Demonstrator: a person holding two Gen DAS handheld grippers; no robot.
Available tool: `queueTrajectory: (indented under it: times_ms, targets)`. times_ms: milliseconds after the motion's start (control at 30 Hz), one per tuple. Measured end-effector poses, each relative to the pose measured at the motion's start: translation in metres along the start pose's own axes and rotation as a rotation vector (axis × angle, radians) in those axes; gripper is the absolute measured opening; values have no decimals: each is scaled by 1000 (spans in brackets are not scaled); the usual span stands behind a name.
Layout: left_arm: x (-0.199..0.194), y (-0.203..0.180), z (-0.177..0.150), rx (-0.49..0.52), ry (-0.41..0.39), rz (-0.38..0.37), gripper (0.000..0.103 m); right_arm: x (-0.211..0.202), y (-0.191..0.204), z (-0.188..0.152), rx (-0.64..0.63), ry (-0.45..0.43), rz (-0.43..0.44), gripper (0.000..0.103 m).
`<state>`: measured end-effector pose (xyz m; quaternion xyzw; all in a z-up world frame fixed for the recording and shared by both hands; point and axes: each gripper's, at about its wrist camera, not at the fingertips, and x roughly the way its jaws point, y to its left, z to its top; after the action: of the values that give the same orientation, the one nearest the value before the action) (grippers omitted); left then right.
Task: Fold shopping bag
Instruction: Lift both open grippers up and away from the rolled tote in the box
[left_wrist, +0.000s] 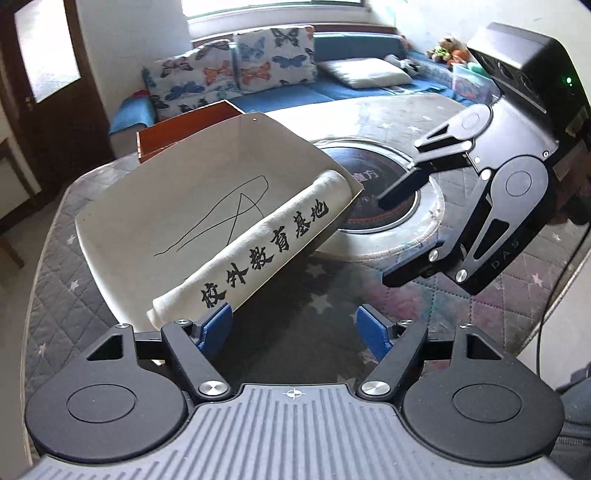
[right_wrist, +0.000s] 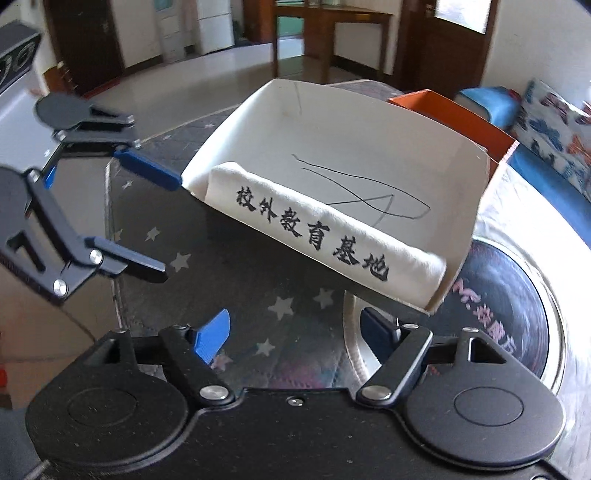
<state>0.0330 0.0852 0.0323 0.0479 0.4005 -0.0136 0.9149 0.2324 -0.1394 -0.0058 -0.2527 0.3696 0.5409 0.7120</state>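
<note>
Quilted table (left_wrist: 317, 295) — folded bag (left_wrist: 258, 251) boxed

There is one folded cloth bag (left_wrist: 258, 251), one white cardboard tray (left_wrist: 177, 199) and one orange box (left_wrist: 184, 129) behind it. There are two grippers (left_wrist: 295, 325) (right_wrist: 295, 332), each with two fingers. On the sofa are two butterfly cushions (left_wrist: 199, 74) (left_wrist: 273, 55) and one white pillow (left_wrist: 364, 72)

Daylit room: blue daybed (left_wrist: 332, 92) with butterfly cushions (left_wrist: 236, 66), wooden door (right_wrist: 454, 40)
</note>
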Motion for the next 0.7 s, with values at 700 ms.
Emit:
queueTrajectory:
  times_ms: [700]
  targets:
    - [11,-18,-33,-203,-49,163,86,4,3,-48,276,-41,-62,102]
